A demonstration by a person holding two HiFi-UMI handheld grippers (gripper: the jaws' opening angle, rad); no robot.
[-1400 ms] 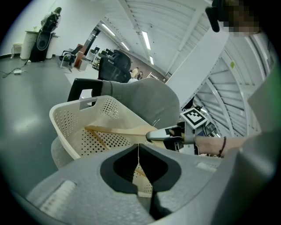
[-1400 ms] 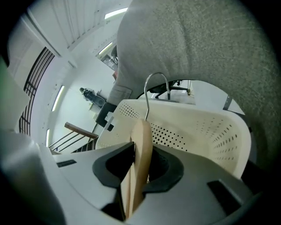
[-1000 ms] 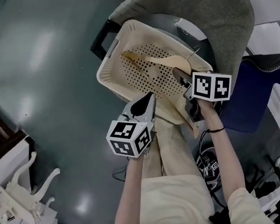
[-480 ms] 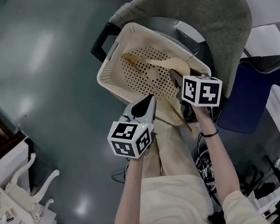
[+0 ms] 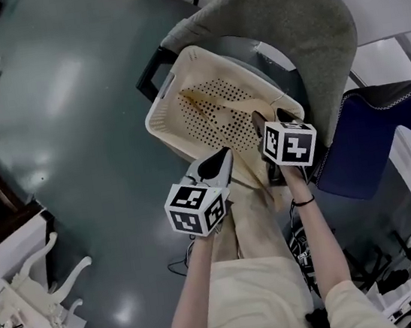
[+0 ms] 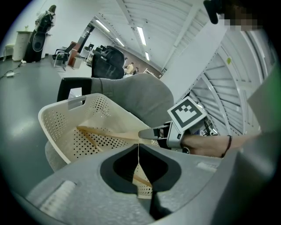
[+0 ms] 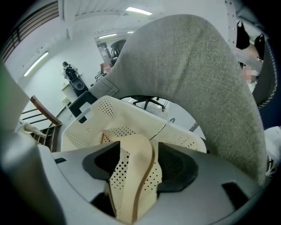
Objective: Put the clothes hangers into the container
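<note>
A cream perforated basket (image 5: 164,127) sits tilted on a chair seat. A wooden hanger (image 5: 220,103) lies inside it, its metal hook (image 7: 163,126) pointing at the far rim. My right gripper (image 5: 269,119) is at the basket's near right rim. Its jaws are opening, the hanger's end (image 7: 138,167) lies loose between them, and basket wall shows between the hanger and the left pad. My left gripper (image 5: 222,157) hovers just outside the basket's near edge, shut with nothing in it. In the left gripper view the hanger (image 6: 105,134) rests on the basket floor.
A grey padded chair back (image 5: 284,19) rises behind and to the right of the basket. A dark blue bag or cloth (image 5: 367,129) is at the right. White furniture (image 5: 32,282) stands at the lower left on the grey floor (image 5: 68,103). The person's beige trousers (image 5: 255,221) are below the grippers.
The right gripper's jaws have spread apart around the hanger's end, and the gripper has shifted a little toward the basket. The left gripper has barely moved.
</note>
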